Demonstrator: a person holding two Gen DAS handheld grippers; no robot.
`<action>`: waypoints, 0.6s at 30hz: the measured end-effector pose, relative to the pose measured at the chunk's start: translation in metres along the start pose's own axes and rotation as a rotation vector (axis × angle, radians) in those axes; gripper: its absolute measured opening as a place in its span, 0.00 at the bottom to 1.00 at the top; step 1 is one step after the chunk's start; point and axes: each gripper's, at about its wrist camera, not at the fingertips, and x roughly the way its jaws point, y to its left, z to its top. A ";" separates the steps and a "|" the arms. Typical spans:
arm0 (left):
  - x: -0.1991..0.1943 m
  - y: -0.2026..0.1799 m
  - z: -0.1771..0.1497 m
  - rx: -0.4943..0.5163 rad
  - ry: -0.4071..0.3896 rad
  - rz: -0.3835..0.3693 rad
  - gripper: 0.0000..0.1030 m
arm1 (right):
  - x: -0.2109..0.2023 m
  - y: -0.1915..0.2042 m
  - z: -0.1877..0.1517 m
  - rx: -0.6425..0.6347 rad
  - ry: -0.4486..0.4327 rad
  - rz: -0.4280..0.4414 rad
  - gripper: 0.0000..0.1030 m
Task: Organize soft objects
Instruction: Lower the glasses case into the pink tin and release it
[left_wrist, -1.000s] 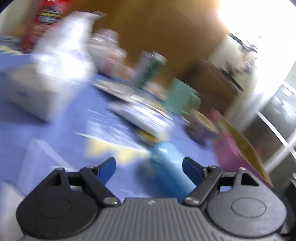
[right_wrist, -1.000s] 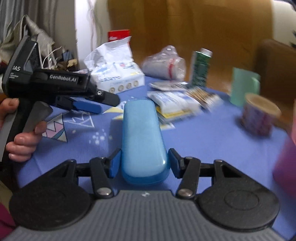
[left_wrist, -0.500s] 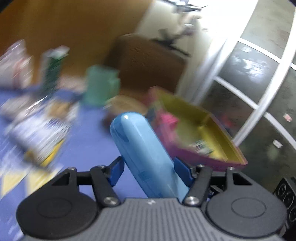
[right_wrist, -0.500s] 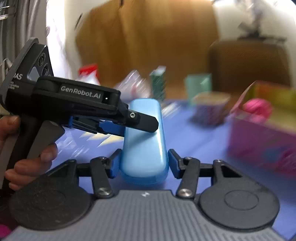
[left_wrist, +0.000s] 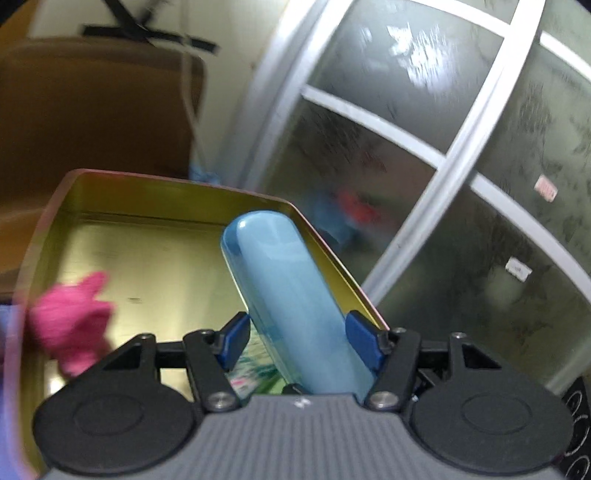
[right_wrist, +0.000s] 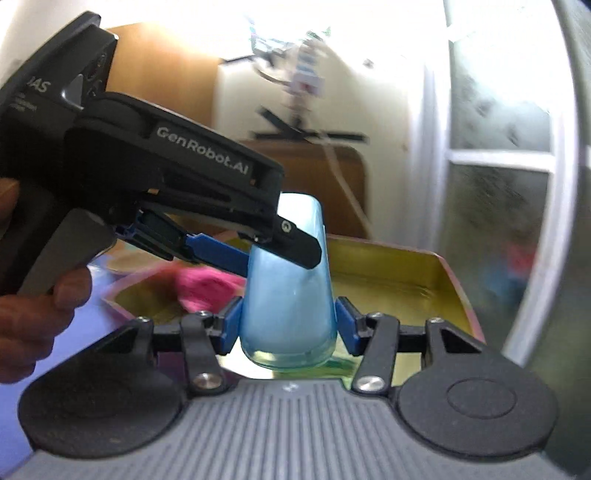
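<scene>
Glossy blue case (right_wrist: 288, 291) is pinched at its near end by the right tool (right_wrist: 288, 325) and clamped further along by the left tool (left_wrist: 295, 341), above the gold-lined tray (left_wrist: 147, 206). A pink soft item (left_wrist: 70, 321) lies inside. The shell is judged rigid, light and slippery; grasping across the narrow flanks near mid-length is advised to prevent pivoting.

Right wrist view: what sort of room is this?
Probably a lived-in home room: a brown wooden cabinet, a white-framed frosted glass door, and a gold-lined pink tin box on a purple-blue tablecloth.
</scene>
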 end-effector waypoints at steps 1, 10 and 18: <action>0.011 -0.003 0.001 0.005 0.014 -0.006 0.57 | 0.003 -0.007 -0.002 0.005 0.014 -0.018 0.54; 0.064 -0.014 -0.004 0.045 0.094 0.047 0.58 | 0.015 -0.028 -0.017 0.021 0.031 -0.126 0.67; -0.002 -0.012 -0.008 0.070 -0.027 0.043 0.62 | -0.008 -0.012 -0.013 0.042 -0.083 -0.074 0.65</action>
